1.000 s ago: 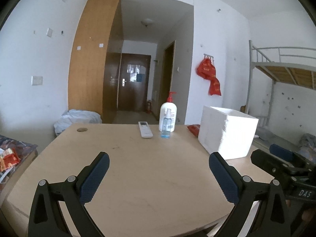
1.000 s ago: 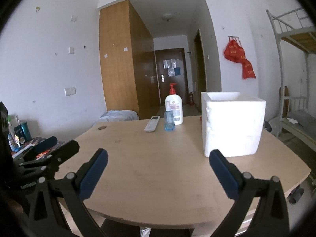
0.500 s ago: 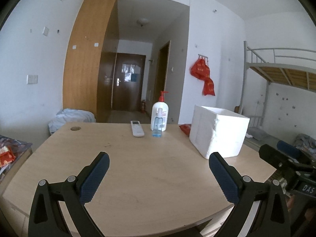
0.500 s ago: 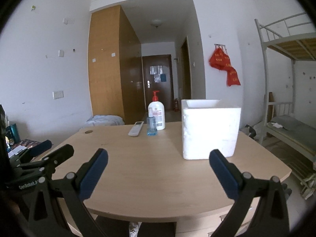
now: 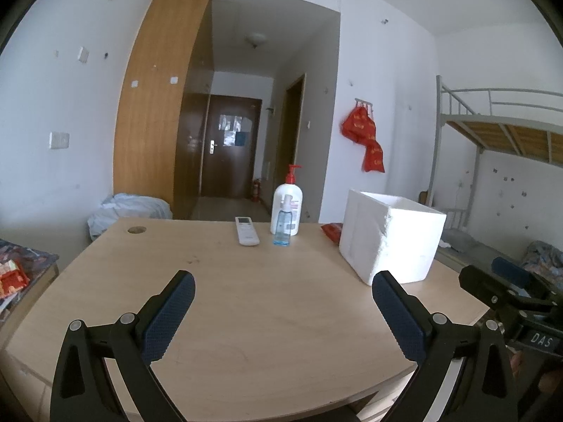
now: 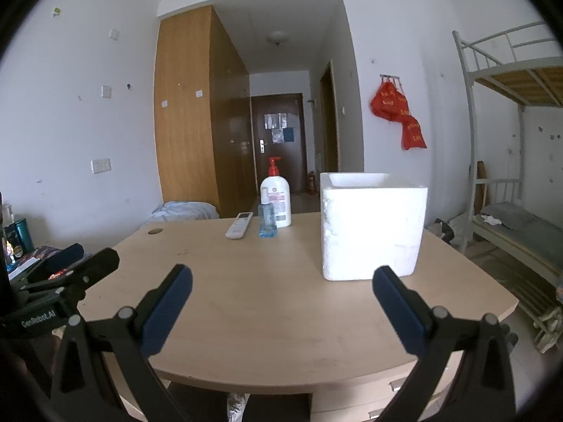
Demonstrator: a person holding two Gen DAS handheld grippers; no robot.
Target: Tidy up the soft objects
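Both sets of fingers stand wide apart, holding and touching nothing: the left gripper (image 5: 281,311) and the right gripper (image 6: 281,309) hover over the near edge of the pale wooden tabletop (image 5: 267,295). The white foam box (image 6: 373,225), open-topped and empty-looking from here, sits on the tabletop at 1 o'clock. At 12 o'clock stand the white pump bottle with a red nozzle (image 5: 288,206), the white remote control (image 5: 247,235) and the small clear blue bottle (image 5: 282,227)

The left gripper (image 5: 281,307) and right gripper (image 6: 281,307) hover side by side, level, jaws spread wide, holding nothing.
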